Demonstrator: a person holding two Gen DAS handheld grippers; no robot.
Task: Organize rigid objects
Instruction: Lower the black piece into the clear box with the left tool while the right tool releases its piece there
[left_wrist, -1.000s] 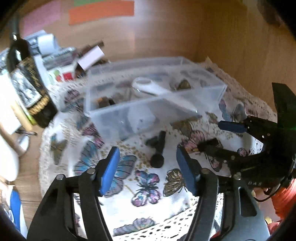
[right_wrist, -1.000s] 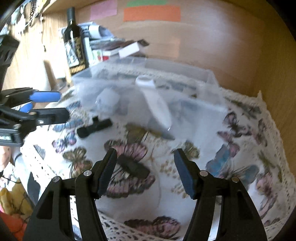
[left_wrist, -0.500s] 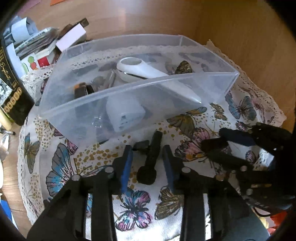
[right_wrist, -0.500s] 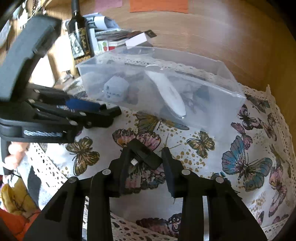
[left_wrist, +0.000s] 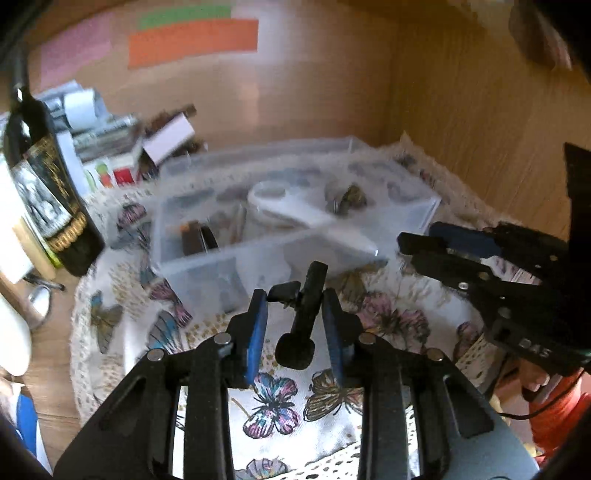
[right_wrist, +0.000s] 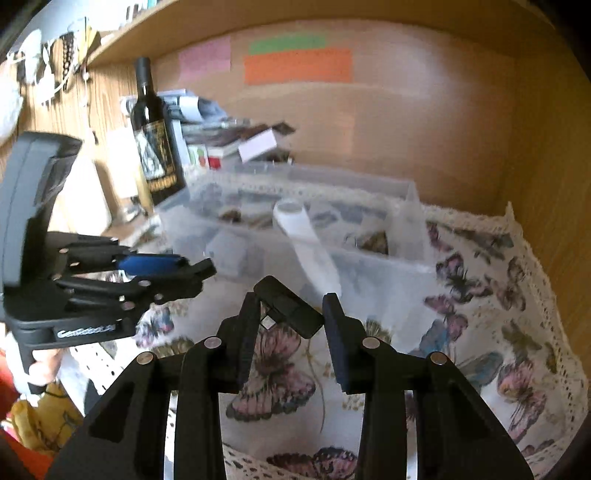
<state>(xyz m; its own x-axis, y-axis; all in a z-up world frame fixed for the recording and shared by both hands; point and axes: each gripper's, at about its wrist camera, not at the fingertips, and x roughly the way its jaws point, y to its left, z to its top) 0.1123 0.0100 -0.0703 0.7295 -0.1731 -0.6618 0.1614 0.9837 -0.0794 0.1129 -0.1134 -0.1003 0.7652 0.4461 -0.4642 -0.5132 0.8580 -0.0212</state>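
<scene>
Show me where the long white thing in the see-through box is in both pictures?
Left wrist view: the white thing lies slanted in the middle of the clear box, above the left gripper.
Right wrist view: the same white thing is at the centre, inside the box, above the right gripper.
Shared landmark: the dark bottle stands left of the box in both.

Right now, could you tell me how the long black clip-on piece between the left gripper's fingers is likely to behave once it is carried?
The black clip-on piece looks like stiff plastic, so it should probably keep its shape. It seems small and light. The left gripper grips its narrow shaft, and the rounded end looks heavier, so it may pivot. Its smooth surface could slip against the pads.
</scene>
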